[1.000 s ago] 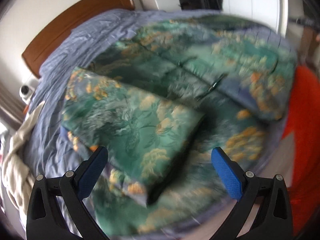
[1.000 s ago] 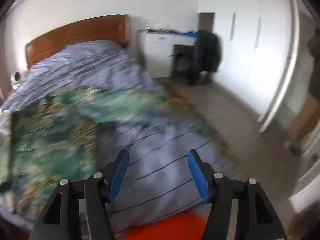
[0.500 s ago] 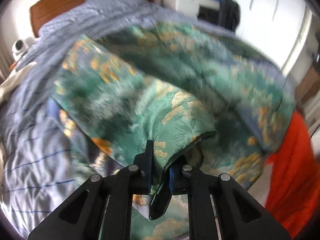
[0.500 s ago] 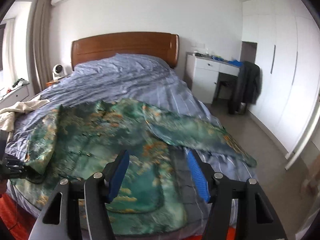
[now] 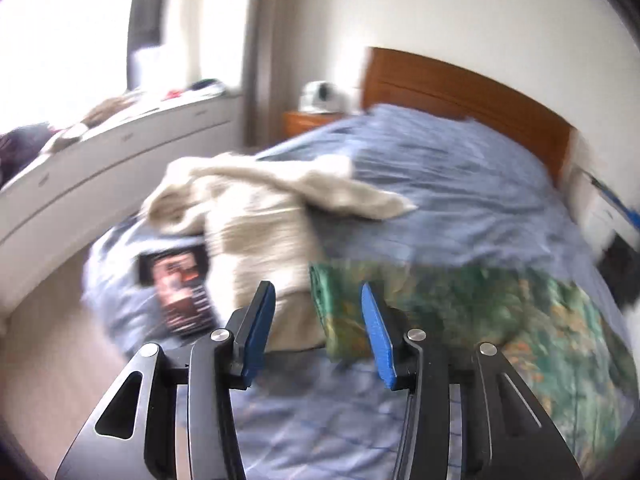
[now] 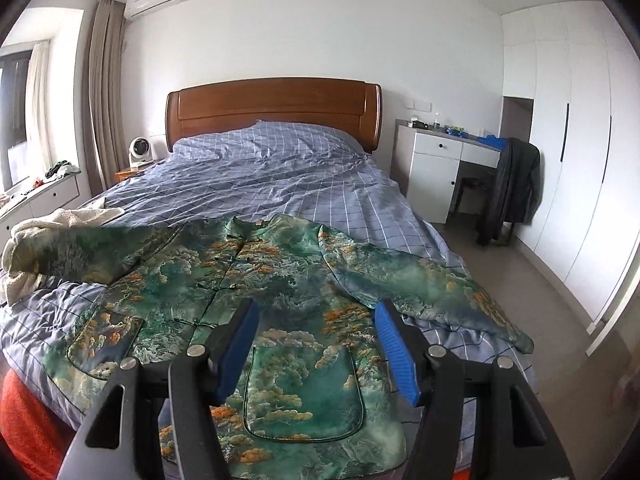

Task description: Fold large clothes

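A green patterned jacket with orange clouds lies spread face up on the blue checked bed, both sleeves stretched out to the sides. My right gripper is open and empty, above the jacket's lower front. My left gripper is open and empty, just short of the cuff of the jacket's left sleeve, which lies flat on the bed. The left wrist view is blurred.
A cream garment lies bunched on the bed's left side beside a dark book. An orange blanket hangs at the foot. A white desk with a dark coat on a chair stands to the right, a white counter to the left.
My left gripper was shut on the folded-in sleeve; it pulled the sleeve out to the left, let go and opened. The jacket now lies spread out. My right gripper stays open.
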A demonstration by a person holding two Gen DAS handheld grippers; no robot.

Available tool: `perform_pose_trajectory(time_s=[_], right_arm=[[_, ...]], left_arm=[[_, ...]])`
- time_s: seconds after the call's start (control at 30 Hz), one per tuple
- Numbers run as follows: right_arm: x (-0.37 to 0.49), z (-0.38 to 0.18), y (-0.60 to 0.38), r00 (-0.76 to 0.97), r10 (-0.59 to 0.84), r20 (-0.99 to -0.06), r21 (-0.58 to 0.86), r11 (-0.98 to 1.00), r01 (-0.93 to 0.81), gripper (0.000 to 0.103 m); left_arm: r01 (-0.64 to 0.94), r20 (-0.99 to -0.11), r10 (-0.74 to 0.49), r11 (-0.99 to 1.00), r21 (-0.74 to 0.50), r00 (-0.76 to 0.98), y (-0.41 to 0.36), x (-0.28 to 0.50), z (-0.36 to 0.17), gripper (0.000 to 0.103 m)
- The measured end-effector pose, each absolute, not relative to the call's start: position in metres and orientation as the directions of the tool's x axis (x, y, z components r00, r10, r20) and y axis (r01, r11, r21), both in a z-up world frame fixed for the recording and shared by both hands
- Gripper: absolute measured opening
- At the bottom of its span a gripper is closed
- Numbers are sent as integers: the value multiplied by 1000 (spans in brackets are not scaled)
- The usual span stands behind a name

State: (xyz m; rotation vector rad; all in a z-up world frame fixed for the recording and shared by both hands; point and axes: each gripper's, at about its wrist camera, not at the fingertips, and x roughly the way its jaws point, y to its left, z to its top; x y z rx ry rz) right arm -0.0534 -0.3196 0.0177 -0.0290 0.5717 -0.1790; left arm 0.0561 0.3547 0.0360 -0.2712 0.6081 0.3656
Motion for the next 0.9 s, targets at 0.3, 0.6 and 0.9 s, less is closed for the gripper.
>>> perform_pose_trajectory(time_s=[0.3, 0.6, 0.9], right_arm=[[-53, 9, -336, 800, -186, -570, -56, 980, 189, 62], [-53, -21, -391, 697, -162, -699, -19, 978, 209, 72], [-43, -131, -463, 432, 124, -893, 248, 938, 242, 72]], left_arm=[[-285, -679, 78, 938, -199, 730, 284, 39, -20, 67], [41, -784, -266, 955, -294, 561, 161, 76, -104, 83], [135, -833, -420, 907, -399, 360, 107, 98, -164, 82]])
